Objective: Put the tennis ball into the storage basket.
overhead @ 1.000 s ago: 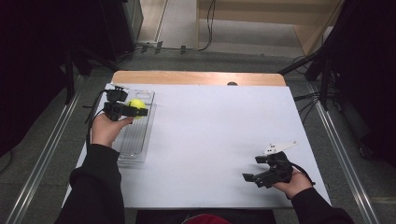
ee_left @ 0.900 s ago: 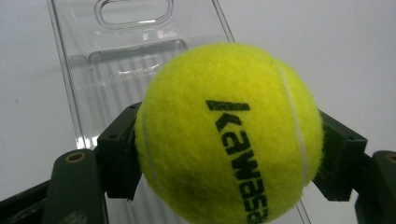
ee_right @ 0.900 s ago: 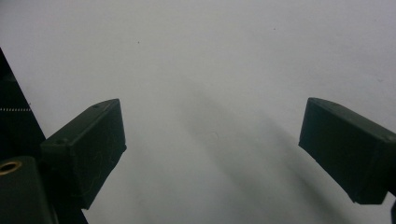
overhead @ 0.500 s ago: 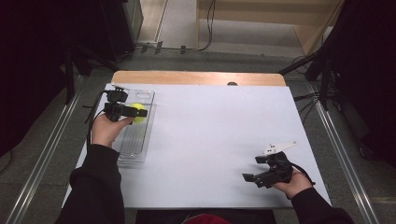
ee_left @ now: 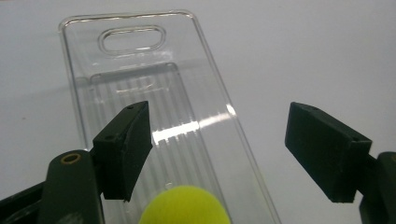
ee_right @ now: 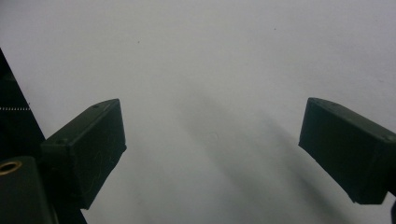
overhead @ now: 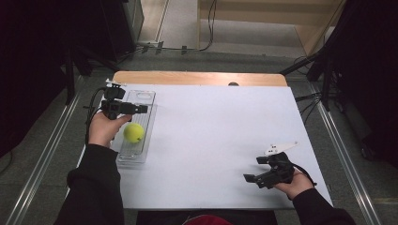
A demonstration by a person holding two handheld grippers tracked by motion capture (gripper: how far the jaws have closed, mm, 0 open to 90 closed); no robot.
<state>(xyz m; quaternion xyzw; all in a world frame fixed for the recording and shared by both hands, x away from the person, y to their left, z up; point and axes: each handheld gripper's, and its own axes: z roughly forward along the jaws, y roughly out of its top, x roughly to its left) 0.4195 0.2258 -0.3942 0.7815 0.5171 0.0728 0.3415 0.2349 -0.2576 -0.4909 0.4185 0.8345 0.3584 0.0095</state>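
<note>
Overhead, the high view shows a white table (overhead: 211, 140) with a wooden strip along its far edge. A person's forearms in dark sleeves enter from the bottom. At the left, the left gripper (overhead: 141, 109) is held over a clear plastic tray (overhead: 141, 96) that lies along the table's left side. A yellow-green ball (overhead: 133, 132) rests in the tray, just on the near side of the gripper and free of its jaws. At the right, well apart from the tray, the right gripper (overhead: 251, 178) hovers low near the table's front right corner, with nothing in it.

Next, the left gripper view looks along the two black jaws, which stand apart with nothing between the pads. The tray (ee_left: 154, 93) stretches away beneath them, showing a ribbed floor and an oval handle hole at its far end. The top of the ball (ee_left: 184, 205) peeks up at the bottom edge, nearer the camera than the pads.

Lastly, the right gripper view shows its jaws spread wide over bare white table (ee_right: 210, 70), gripping nothing.
</note>
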